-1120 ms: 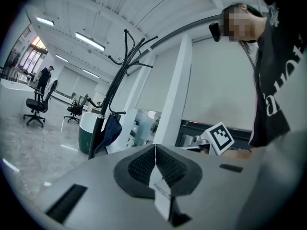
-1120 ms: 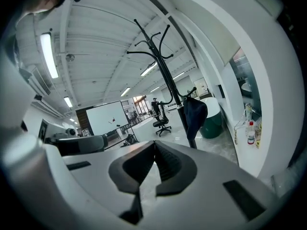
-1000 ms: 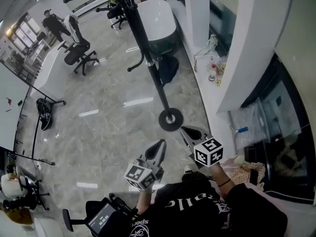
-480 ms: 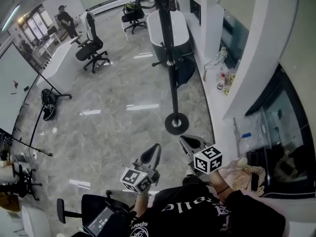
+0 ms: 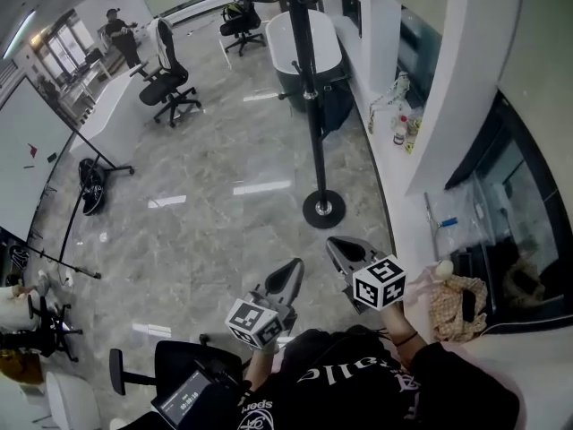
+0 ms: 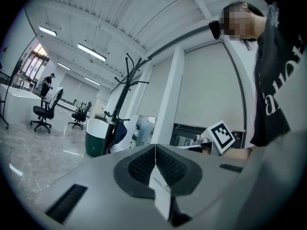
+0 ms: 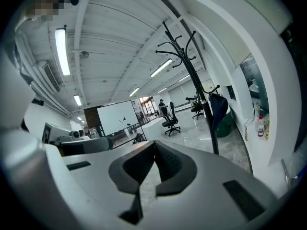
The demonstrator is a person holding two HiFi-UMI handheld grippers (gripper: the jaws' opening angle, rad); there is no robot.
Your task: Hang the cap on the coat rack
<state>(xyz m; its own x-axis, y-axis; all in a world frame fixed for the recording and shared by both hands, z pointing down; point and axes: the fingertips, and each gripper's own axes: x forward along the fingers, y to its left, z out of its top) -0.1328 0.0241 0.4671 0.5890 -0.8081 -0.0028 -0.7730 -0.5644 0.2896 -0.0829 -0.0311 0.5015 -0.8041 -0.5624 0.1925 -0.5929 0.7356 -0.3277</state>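
The black coat rack (image 5: 312,106) stands on a round base (image 5: 323,209) ahead of me on the grey floor. A dark blue cap (image 5: 335,117) hangs from a low hook on its pole; it also shows in the left gripper view (image 6: 120,131) and the right gripper view (image 7: 218,107). My left gripper (image 5: 290,274) and right gripper (image 5: 344,247) are side by side near my body, short of the rack's base. Both point toward the rack, and neither touches it. Each is shut with nothing between its jaws, as the left gripper (image 6: 155,150) and right gripper (image 7: 154,145) show close up.
A white and green round tub (image 5: 304,47) stands behind the rack. A white counter with bottles (image 5: 403,133) runs along the right. Office chairs (image 5: 168,83) and a person (image 5: 116,27) are far left; a tripod stand (image 5: 89,173) and another chair (image 5: 161,365) are nearer.
The rack now looks smaller and farther off, so both grippers and I have drawn back from it. Both grippers stay shut and empty, and the cap stays on its hook.
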